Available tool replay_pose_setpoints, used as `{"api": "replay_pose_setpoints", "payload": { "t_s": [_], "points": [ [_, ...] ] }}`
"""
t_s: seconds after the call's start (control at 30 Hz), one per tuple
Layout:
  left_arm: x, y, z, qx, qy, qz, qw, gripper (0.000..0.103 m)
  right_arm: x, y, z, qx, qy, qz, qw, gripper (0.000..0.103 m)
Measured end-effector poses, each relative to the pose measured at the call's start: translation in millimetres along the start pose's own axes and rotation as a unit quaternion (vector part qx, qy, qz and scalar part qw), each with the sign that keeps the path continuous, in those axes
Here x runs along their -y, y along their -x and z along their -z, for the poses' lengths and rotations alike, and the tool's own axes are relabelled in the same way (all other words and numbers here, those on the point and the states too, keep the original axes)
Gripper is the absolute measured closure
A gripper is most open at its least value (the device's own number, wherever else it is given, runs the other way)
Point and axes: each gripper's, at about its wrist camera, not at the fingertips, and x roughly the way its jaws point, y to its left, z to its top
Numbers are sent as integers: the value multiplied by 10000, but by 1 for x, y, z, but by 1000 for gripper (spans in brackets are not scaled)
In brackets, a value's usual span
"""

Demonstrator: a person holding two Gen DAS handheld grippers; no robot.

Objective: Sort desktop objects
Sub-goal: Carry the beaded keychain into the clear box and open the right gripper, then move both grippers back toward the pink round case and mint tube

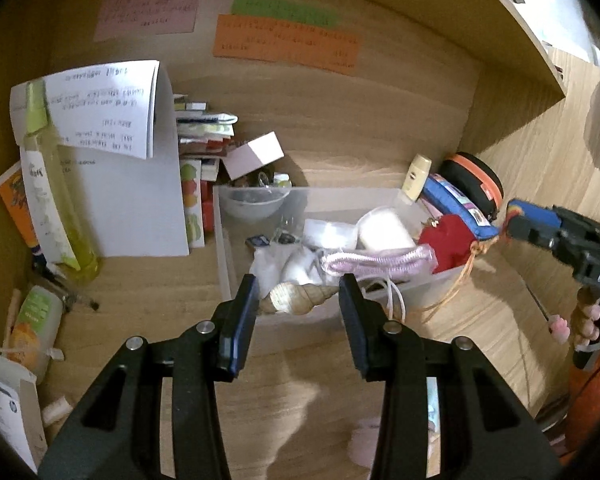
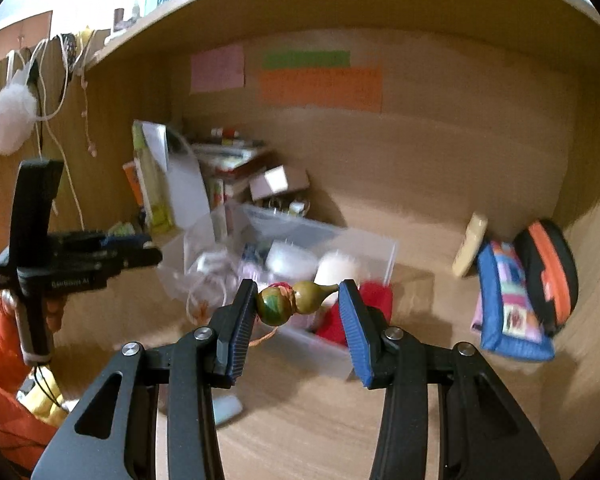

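Note:
In the left wrist view a beige spiral seashell [image 1: 304, 298] lies crosswise between the fingers of my left gripper [image 1: 298, 300], which is shut on it, just above the near wall of a clear plastic bin [image 1: 225, 248]. Inside the bin are white packets, a pink ribbed item [image 1: 380, 260] and a red pouch [image 1: 448, 240]. In the right wrist view my right gripper [image 2: 298, 300] is shut on an olive-green gourd charm [image 2: 296, 302] with red cord, held in front of the bin [image 2: 340, 240]. Each gripper shows in the other's view: right gripper [image 1: 540, 224], left gripper [image 2: 100, 252].
A yellow-green bottle [image 1: 56, 208], white papers [image 1: 132, 200] and stacked books [image 1: 204, 136] stand left of the bin. A cream bottle [image 1: 418, 176], blue pouch [image 2: 508, 304] and orange-black case [image 2: 548, 272] lie to its right. Coloured notes hang on the back wall under a shelf.

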Motion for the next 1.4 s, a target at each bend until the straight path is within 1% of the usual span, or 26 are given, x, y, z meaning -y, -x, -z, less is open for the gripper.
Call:
{"api": "replay_pose_setpoints", "payload": {
  "t_s": [0.13,0.23,0.37,0.5,0.6,0.73,0.97,1.03,1.1,1.17,1.23,1.3,1.37,1.4],
  "points": [
    [-2,-6,-4,11,-12,-16,10000,62,3,-4,-9,139,36,-69,9999,64],
    [-4,-14,-3,-92,9,-28,10000,62,6,-18,-7,18,12,-74,10000,64],
    [-7,-24,0,-223,43,-35,9997,62,17,-44,1,-315,-139,1,9994,64],
    [-7,-30,1,-288,48,-26,9996,62,24,-60,8,-537,-184,88,9983,64],
    [-6,-34,2,-343,28,-31,9994,62,23,-67,12,-648,-134,106,9978,64],
    [-7,-37,3,-367,43,-64,9993,62,16,-73,18,-784,67,236,9966,64],
    [-5,-36,3,-372,21,-60,9993,62,7,-74,23,-838,263,348,9955,64],
    [-4,-34,3,-371,3,-42,9993,62,5,-72,22,-837,258,332,9956,61],
    [-2,-30,4,-352,-24,-35,9994,59,4,-68,22,-799,255,367,9958,50],
    [0,-26,5,-305,-35,-47,9995,53,1,-64,23,-745,270,416,9960,44],
    [2,-21,5,-251,-47,-48,9997,50,0,-60,23,-695,277,474,9961,35],
    [4,-15,5,-194,-75,-52,9998,46,-2,-54,24,-621,274,554,9962,22],
    [6,-9,6,-129,-99,-64,9998,37,-5,-49,24,-563,300,623,9960,21],
    [7,-5,7,-85,-116,-73,9999,36,-6,-47,25,-570,318,644,9958,21]
  ]
}}
